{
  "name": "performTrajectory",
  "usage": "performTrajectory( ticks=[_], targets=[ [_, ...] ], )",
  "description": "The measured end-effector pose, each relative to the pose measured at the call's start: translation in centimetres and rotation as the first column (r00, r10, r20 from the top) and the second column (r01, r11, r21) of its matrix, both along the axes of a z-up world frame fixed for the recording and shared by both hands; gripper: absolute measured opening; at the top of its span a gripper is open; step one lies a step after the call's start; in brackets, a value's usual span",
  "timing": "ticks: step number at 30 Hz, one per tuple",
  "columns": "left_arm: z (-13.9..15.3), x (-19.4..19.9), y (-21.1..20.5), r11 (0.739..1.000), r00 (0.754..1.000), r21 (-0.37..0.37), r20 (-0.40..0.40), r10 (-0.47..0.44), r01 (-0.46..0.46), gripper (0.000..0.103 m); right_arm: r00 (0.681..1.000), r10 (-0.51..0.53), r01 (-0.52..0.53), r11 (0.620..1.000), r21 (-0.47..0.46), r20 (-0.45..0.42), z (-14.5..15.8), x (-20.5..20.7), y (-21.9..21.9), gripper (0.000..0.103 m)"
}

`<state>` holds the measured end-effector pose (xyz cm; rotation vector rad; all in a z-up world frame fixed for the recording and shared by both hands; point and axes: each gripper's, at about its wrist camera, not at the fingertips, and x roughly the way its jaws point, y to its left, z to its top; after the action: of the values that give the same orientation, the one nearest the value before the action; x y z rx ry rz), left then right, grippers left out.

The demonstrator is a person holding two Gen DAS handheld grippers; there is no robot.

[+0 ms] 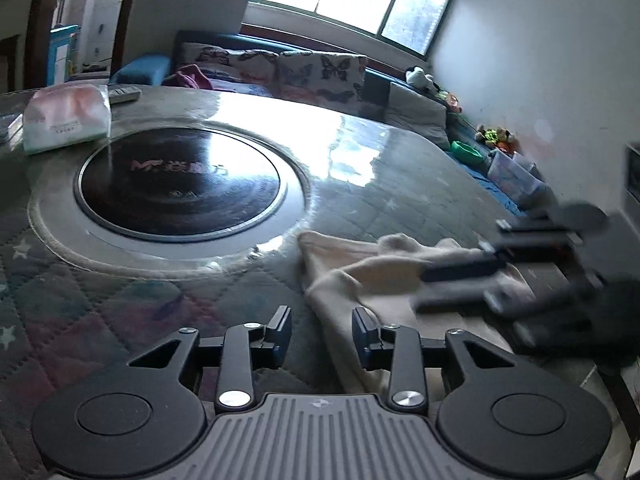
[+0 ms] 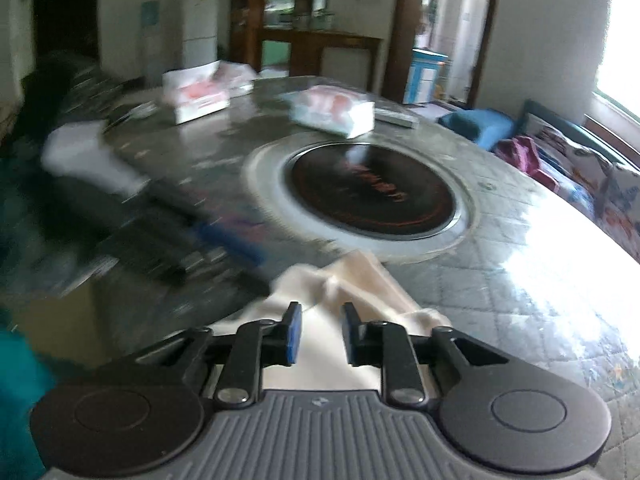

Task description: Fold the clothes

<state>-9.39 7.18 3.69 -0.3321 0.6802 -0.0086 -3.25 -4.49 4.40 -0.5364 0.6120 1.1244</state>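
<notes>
On the left, the left tool (image 1: 322, 330) hangs with its jaws apart and empty, just short of the cream garment (image 1: 352, 276), which lies crumpled at the near edge of the round surface (image 1: 360, 136) beside the dark inset disc (image 1: 180, 186). To the right, the right tool (image 2: 318, 330) gapes too, low over the cloth. Best, I judge, to pinch two opposite edges and spread it flat before creasing.

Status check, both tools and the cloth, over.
Left tool open, empty, at cloth's near edge. Right tool open, over the cloth, not gripping. Cloth crumpled on table beside dark disc. Nothing blocking.
</notes>
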Motion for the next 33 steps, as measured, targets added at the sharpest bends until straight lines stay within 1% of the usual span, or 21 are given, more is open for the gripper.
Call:
performTrajectory(
  ticks=[1,5,7,12,15,18,19,22,23,26,29,33],
  targets=[
    [0.1,0.0,0.2,1.000,1.000,0.000,0.002,0.008,-0.008,0.047,1.000,0.017,-0.017,1.000,-0.006,0.002,0.1,-0.8,-0.1,0.032],
    [0.4,0.4,1.1,0.999,0.999,-0.008,0.002,0.043,-0.043,0.051,0.996,0.090,-0.089,0.996,-0.031,0.015,-0.1,-3.7,0.0,0.034],
    [0.4,0.5,1.4,0.998,0.998,-0.026,-0.009,0.061,-0.062,0.051,0.992,0.123,-0.122,0.991,-0.047,0.025,-0.4,-4.9,0.3,0.036],
    [0.3,0.6,1.8,0.993,0.996,-0.079,-0.030,0.085,-0.087,0.053,0.978,0.196,-0.190,0.978,-0.090,0.072,-1.4,-7.5,1.0,0.036],
    [0.2,0.5,1.9,0.989,0.995,-0.113,-0.041,0.094,-0.098,0.053,0.968,0.218,-0.201,0.971,-0.130,0.126,-2.4,-8.6,1.5,0.037],
    [0.2,0.5,2.0,0.983,0.993,-0.149,-0.052,0.103,-0.110,0.054,0.961,0.215,-0.191,0.970,-0.148,0.173,-3.0,-9.2,1.8,0.035],
    [0.1,0.4,2.1,0.978,0.993,-0.172,-0.057,0.107,-0.115,0.054,0.961,0.211,-0.185,0.971,-0.150,0.181,-3.1,-9.4,1.9,0.031],
    [-0.2,0.3,2.4,0.959,0.989,-0.247,-0.081,0.121,-0.137,0.055,0.968,0.180,-0.160,0.980,-0.120,0.178,-2.8,-9.1,1.7,0.018],
    [-0.3,0.3,2.5,0.952,0.988,-0.270,-0.089,0.127,-0.146,0.055,0.973,0.165,-0.150,0.984,-0.098,0.161,-2.5,-8.9,1.5,0.016],
    [-0.8,0.3,2.8,0.923,0.983,-0.342,-0.114,0.142,-0.174,0.055,0.986,0.123,-0.120,0.992,-0.038,0.115,-1.4,-7.9,0.9,0.014],
    [-1.2,0.6,3.0,0.889,0.980,-0.417,-0.139,0.144,-0.190,0.055,0.994,0.086,-0.087,0.996,0.020,0.070,-0.4,-6.8,0.2,0.013],
    [-1.6,1.2,2.9,0.843,0.975,-0.494,-0.160,0.154,-0.214,0.055,0.996,0.061,-0.065,0.996,0.060,0.066,0.6,-6.1,-0.7,0.013]
  ],
)
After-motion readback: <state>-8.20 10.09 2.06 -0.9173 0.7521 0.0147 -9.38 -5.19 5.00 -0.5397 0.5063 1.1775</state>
